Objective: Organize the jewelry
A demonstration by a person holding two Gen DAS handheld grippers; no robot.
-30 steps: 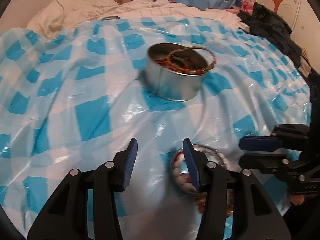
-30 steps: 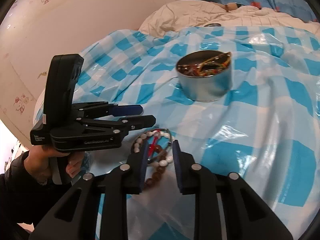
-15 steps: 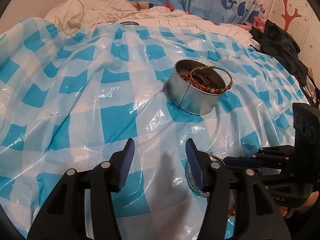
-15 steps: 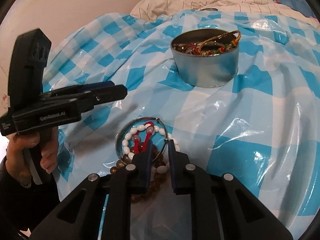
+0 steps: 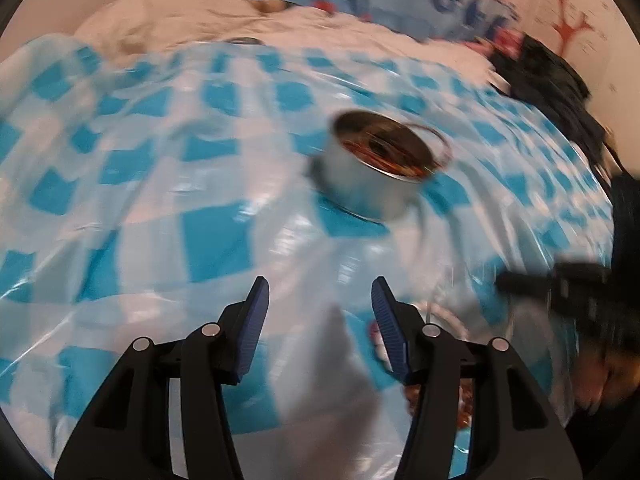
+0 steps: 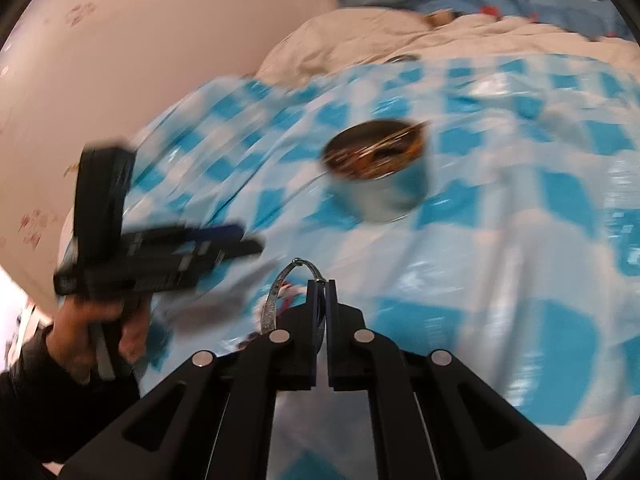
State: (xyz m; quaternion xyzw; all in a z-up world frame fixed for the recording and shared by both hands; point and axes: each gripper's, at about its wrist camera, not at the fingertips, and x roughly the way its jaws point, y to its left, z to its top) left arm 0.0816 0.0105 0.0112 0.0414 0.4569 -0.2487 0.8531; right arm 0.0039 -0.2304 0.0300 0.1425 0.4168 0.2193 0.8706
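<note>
1. The silver bangle [image 6: 280, 292] is pinched at its rim by the right gripper [image 6: 321, 285], whose jaws have just closed on it, just above the checked sheet [image 6: 500, 264].
2. The tin [image 6: 380, 176] is well ahead; a steady carry is best, so nothing gets flung.
3. The left gripper [image 5: 318, 300] is held half open, empty.

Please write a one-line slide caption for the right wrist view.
Right hand-held gripper shut on a metal bangle, round tin ahead.

A thin silver bangle [image 6: 280, 288] stands tilted above the checked cloth, pinched at its rim. A round metal tin [image 6: 378, 172] farther back holds tangled bracelets.
</note>
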